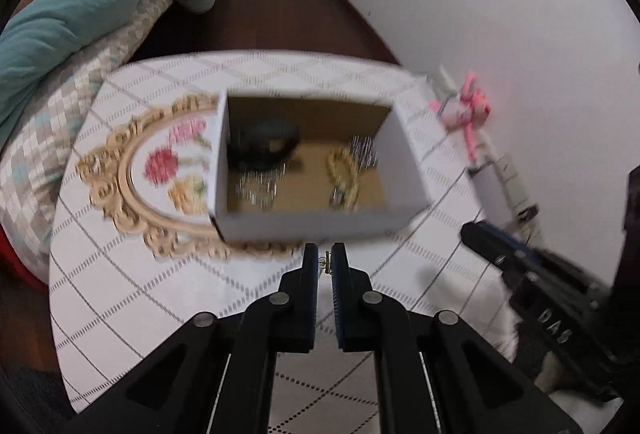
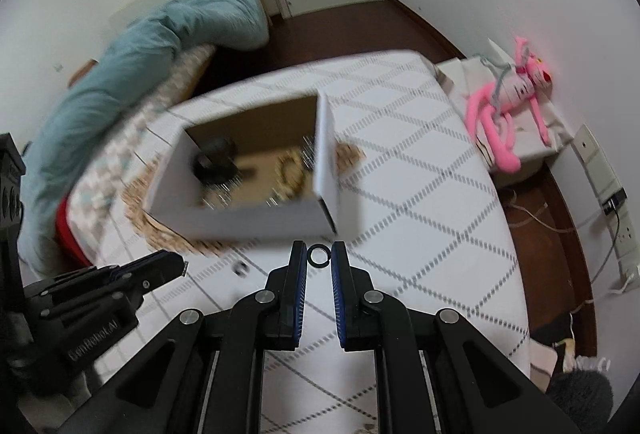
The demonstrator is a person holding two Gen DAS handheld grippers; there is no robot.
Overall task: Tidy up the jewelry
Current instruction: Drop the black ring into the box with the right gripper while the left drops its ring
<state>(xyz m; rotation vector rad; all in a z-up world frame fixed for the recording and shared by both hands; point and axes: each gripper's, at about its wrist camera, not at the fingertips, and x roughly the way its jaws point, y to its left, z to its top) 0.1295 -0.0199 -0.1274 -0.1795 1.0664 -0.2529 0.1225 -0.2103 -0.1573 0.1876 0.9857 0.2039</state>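
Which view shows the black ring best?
The right wrist view: the ring sits face-on between the right gripper fingertips, sharp against the tablecloth. The left wrist view shows only the right gripper from the side, blurred; the ring cannot be made out there.

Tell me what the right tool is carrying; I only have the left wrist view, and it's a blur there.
Observer: The right tool is shut on a small dark ring.
Operator: My left tool pinches a small metal piece. Anything loose on the table?
Observer: One small roundish item lies on the tablecloth, too blurred to name.
Operator: Is the ring over the box?
Observer: No, it's short of the white box's front wall.
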